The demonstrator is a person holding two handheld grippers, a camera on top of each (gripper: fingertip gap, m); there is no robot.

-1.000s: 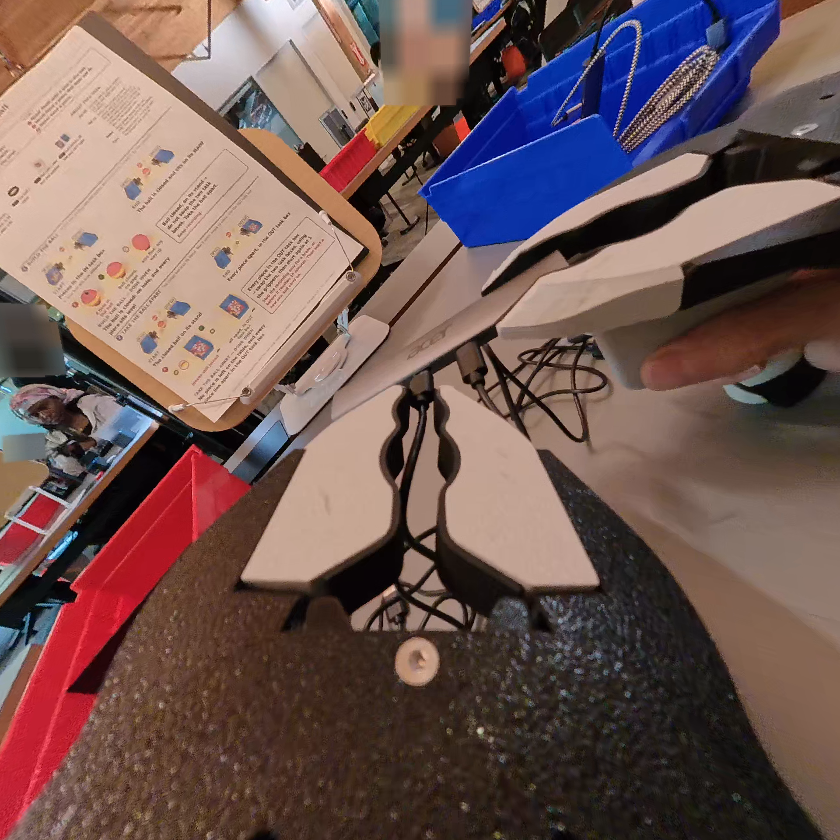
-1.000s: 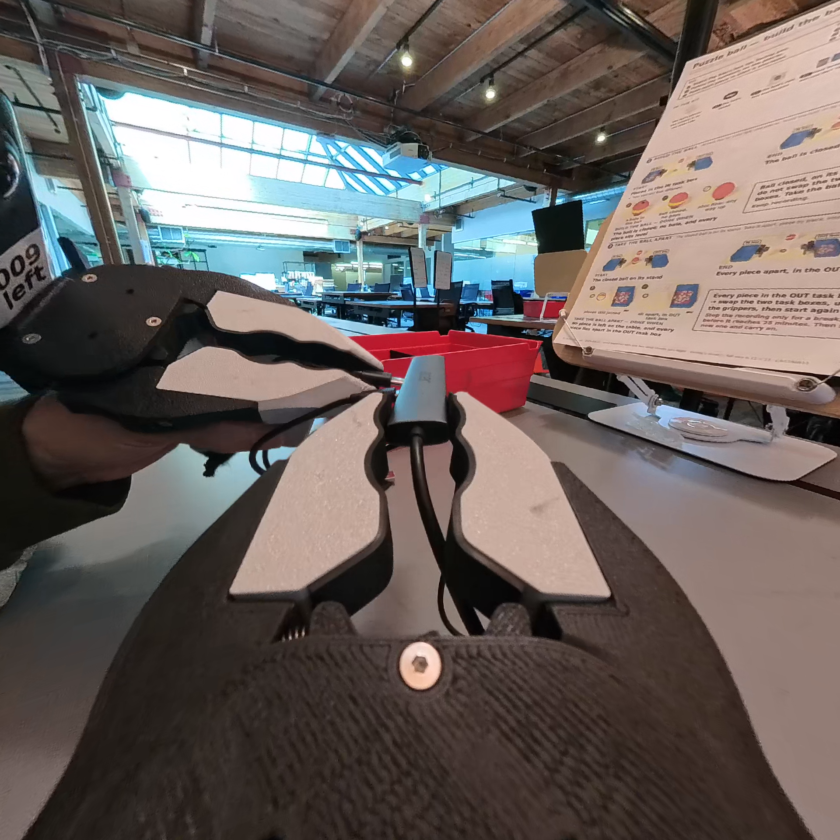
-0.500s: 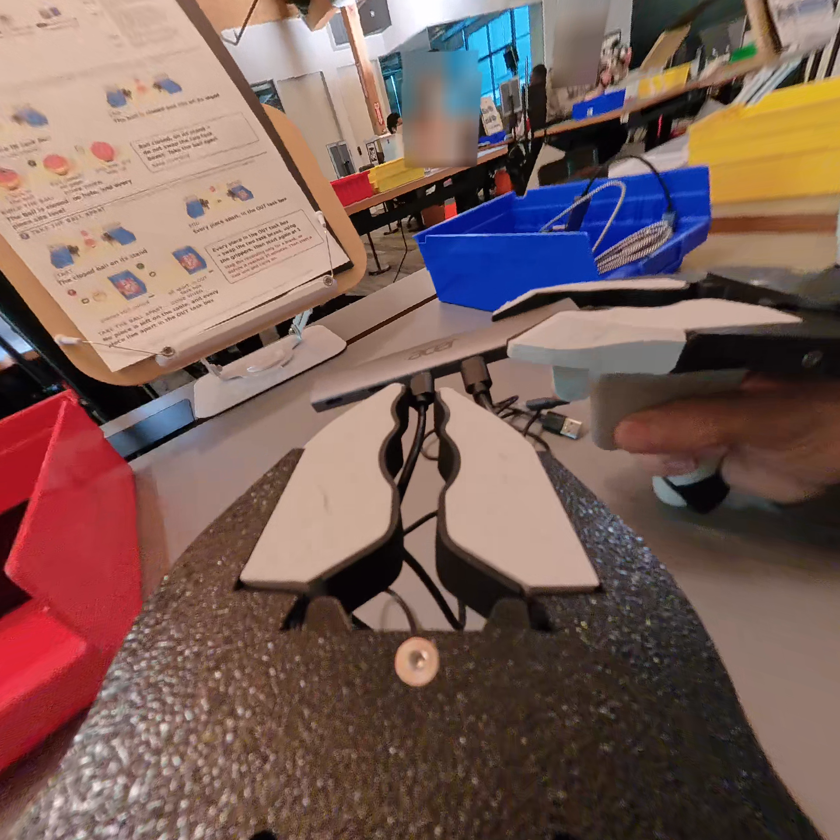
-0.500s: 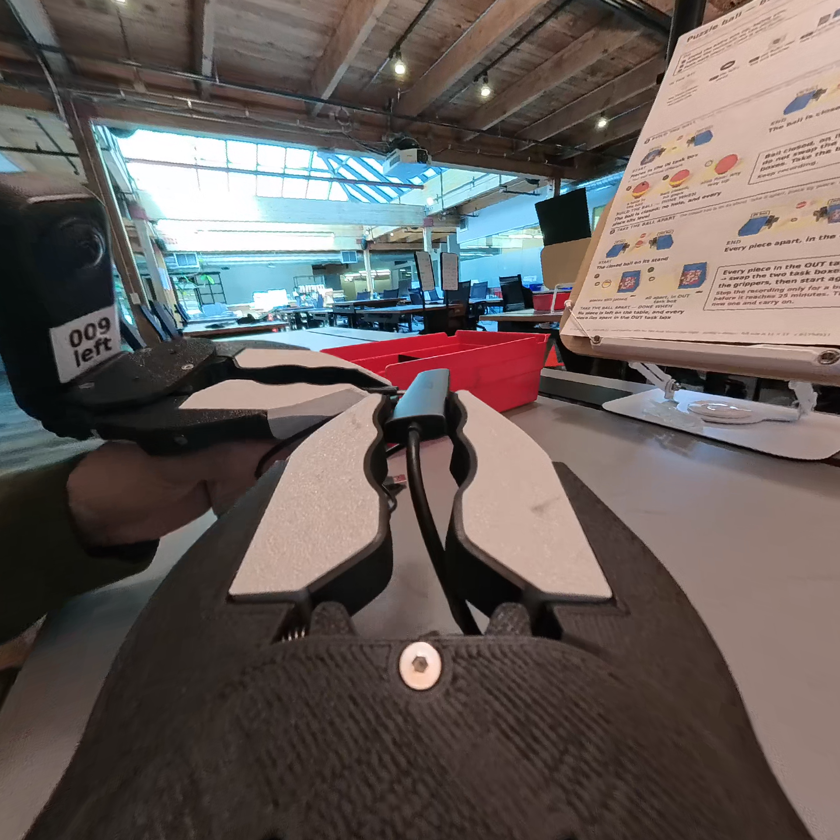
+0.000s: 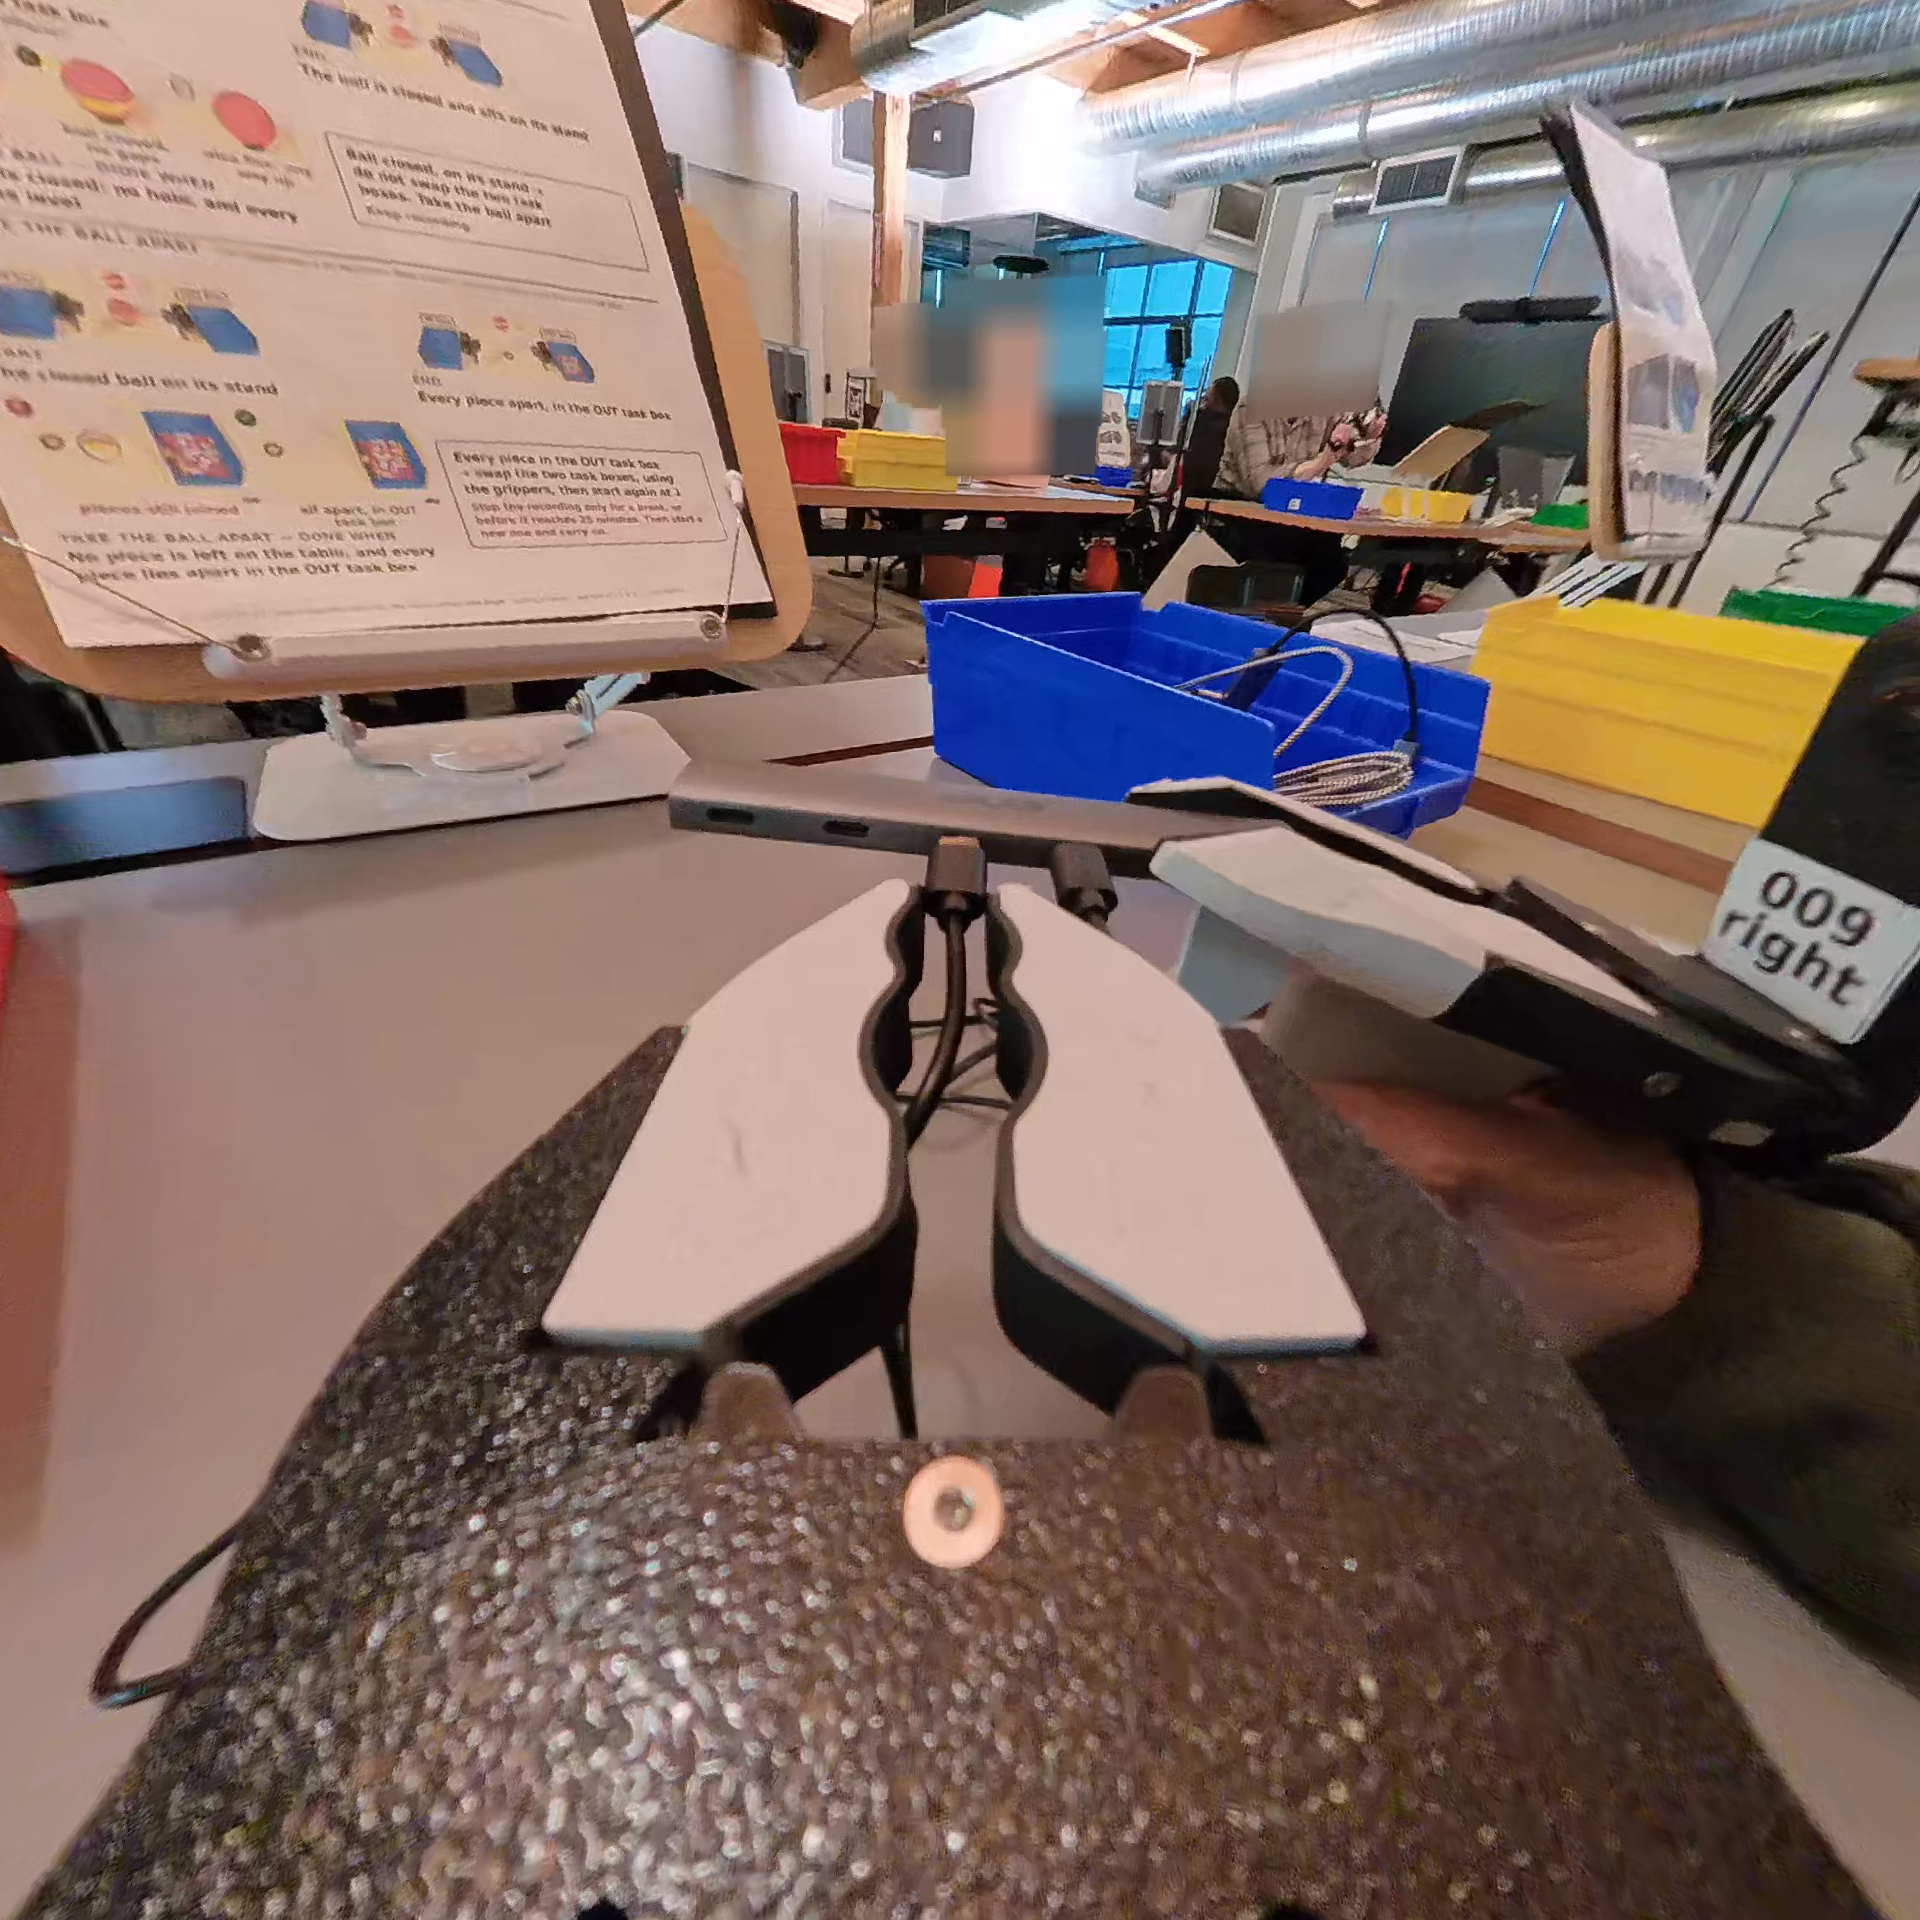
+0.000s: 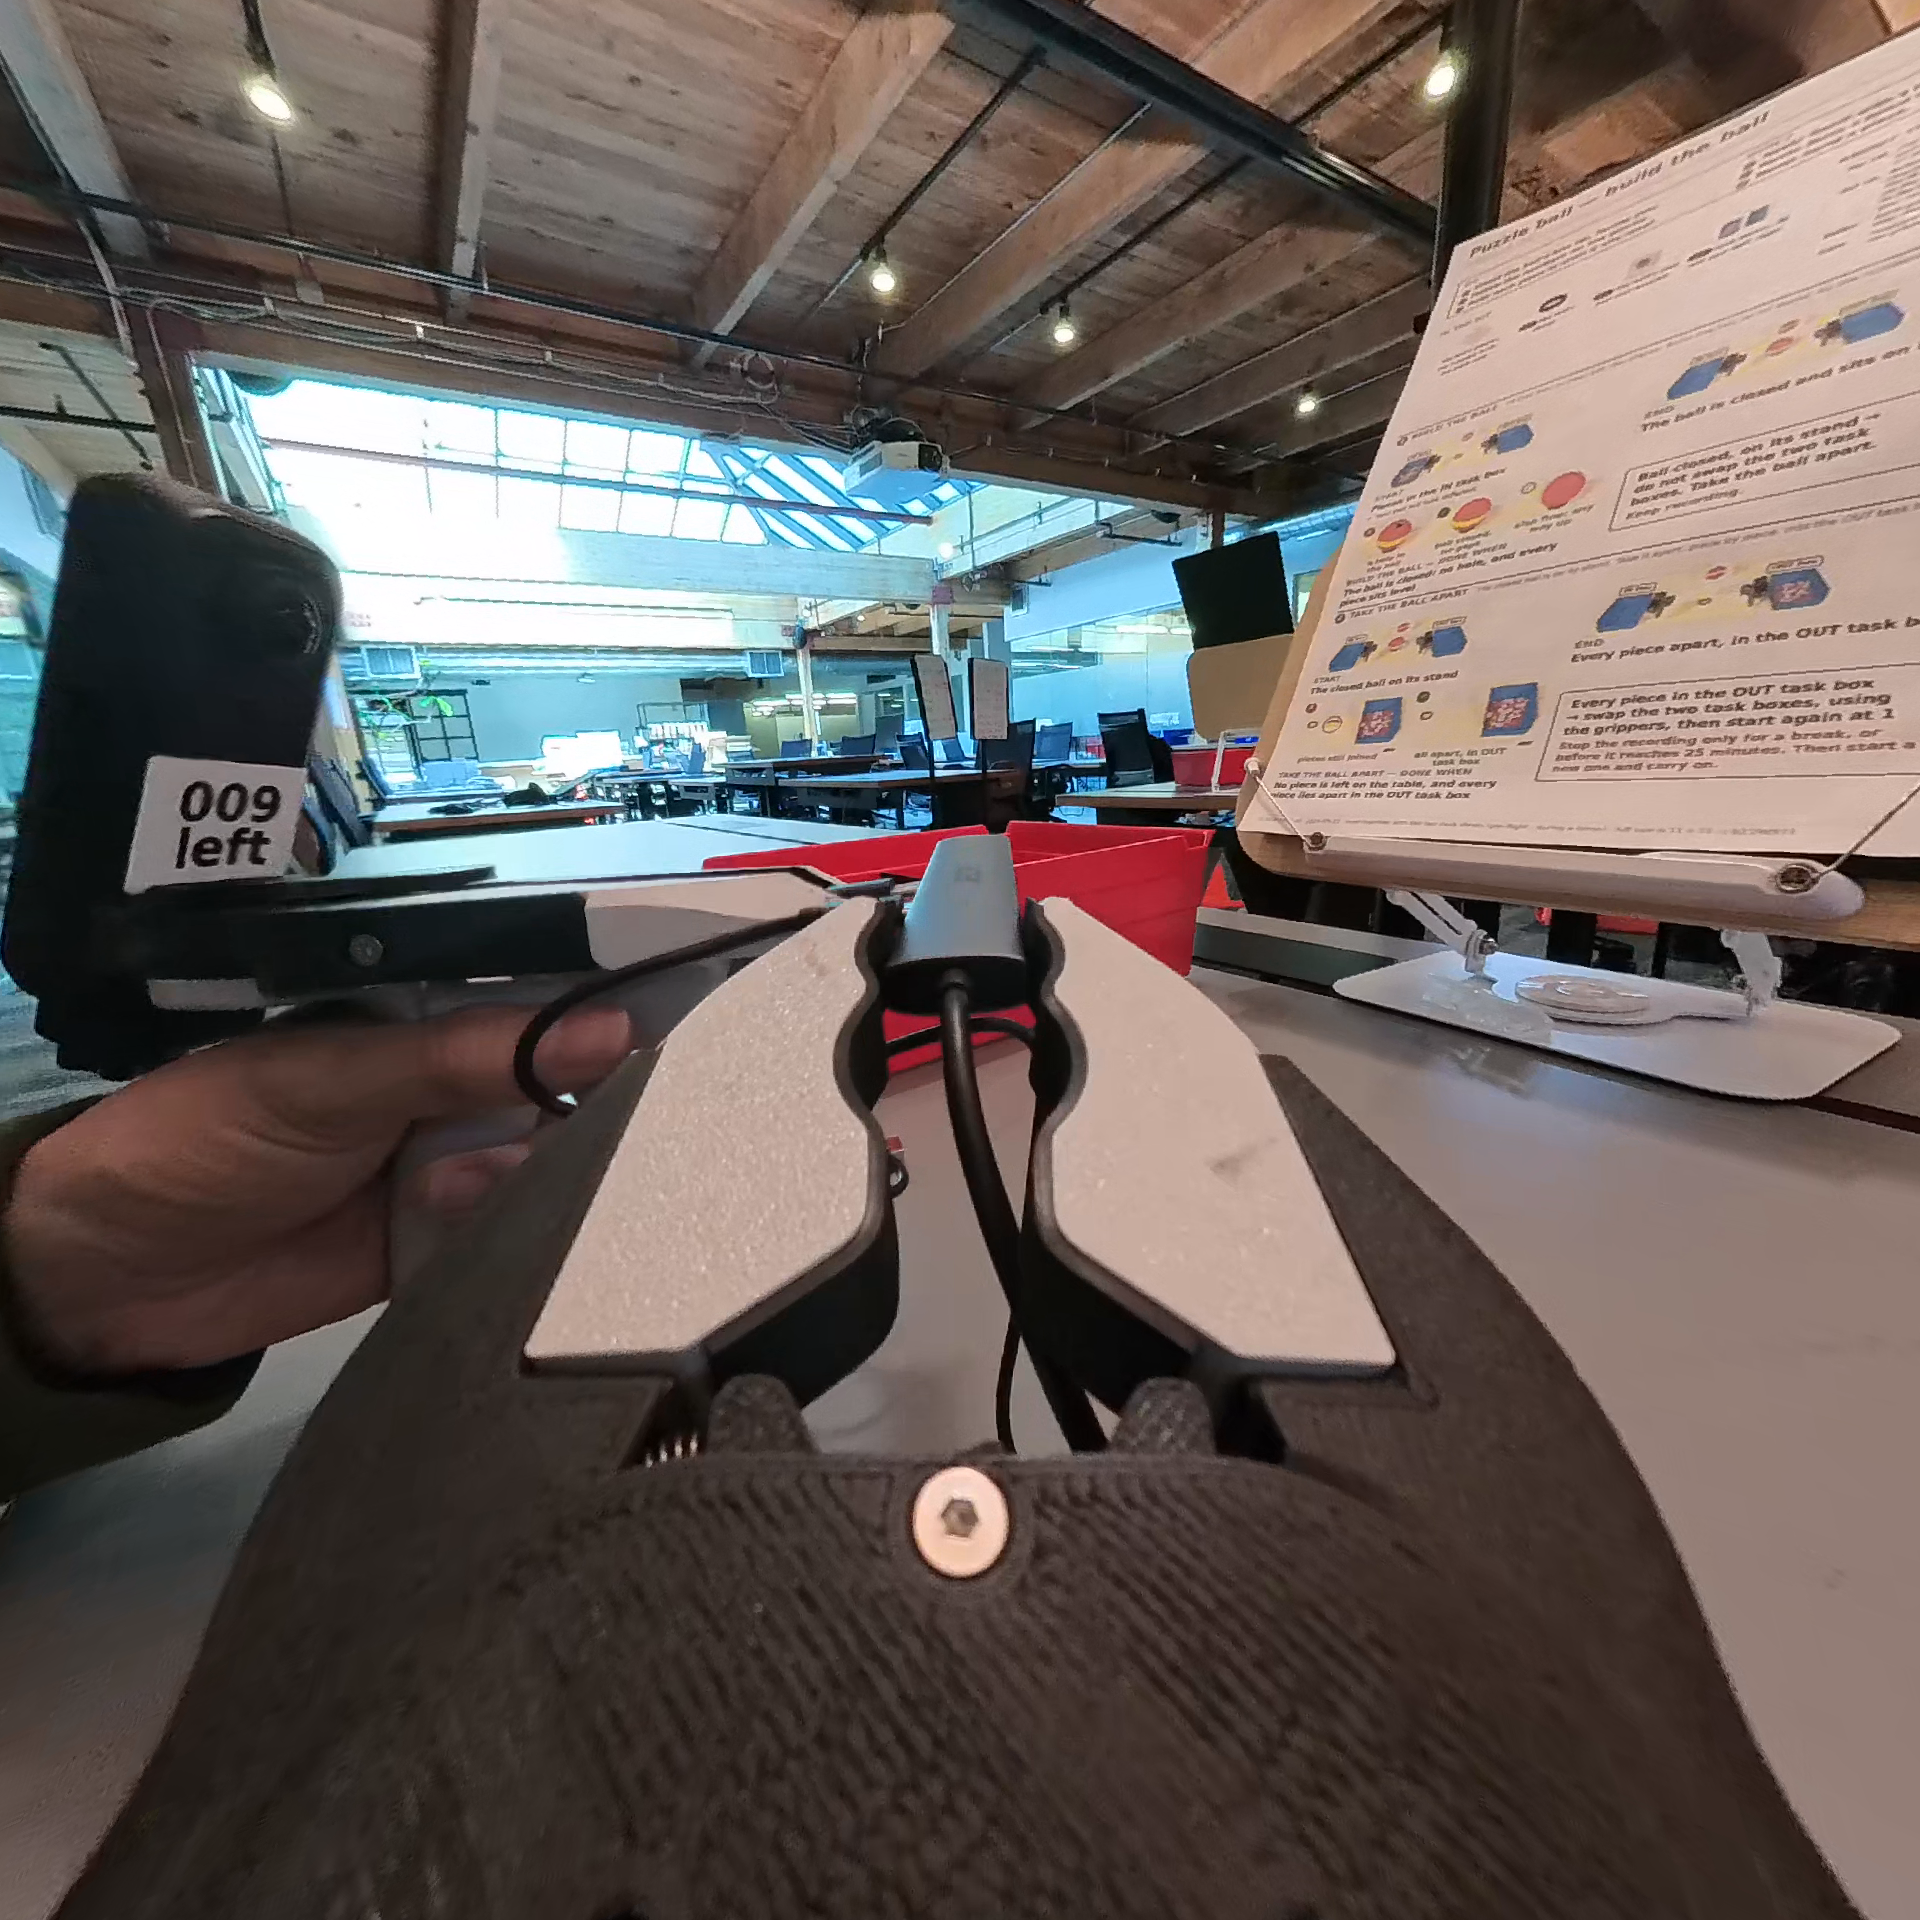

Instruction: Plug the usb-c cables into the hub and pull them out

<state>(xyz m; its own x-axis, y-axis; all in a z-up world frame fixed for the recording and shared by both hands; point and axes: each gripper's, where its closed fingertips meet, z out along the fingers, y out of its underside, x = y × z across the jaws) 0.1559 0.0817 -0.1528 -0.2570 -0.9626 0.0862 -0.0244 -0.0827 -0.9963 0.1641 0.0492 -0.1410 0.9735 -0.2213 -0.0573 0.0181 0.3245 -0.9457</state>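
The grey hub [image 5: 831, 805] is held level above the table. Two black USB-C plugs sit in its near edge, the left plug [image 5: 954, 864] and the right plug [image 5: 1081, 868]. My left gripper [image 5: 954, 906] is shut on the black cable just behind the left plug. My right gripper [image 6: 956, 920] is shut on the hub's tail end [image 6: 961, 883], with the hub's own cable [image 6: 971, 1122] running back between its fingers. The right gripper also shows in the left wrist view [image 5: 1155, 826], and the left gripper shows in the right wrist view [image 6: 800, 899].
A blue bin [image 5: 1091, 717] with braided cables stands behind the hub, with a yellow bin [image 5: 1642, 696] to its right. An instruction sheet on a stand [image 5: 364, 312] is at the back left. A red bin [image 6: 1122, 883] lies beyond the grippers. The grey table [image 5: 312, 1039] lies below. My right fingertips sit around 4 cm from my left ones.
Both grippers have tilted to level and swung round with the hub and cable still held. The left plug stays in the hub.
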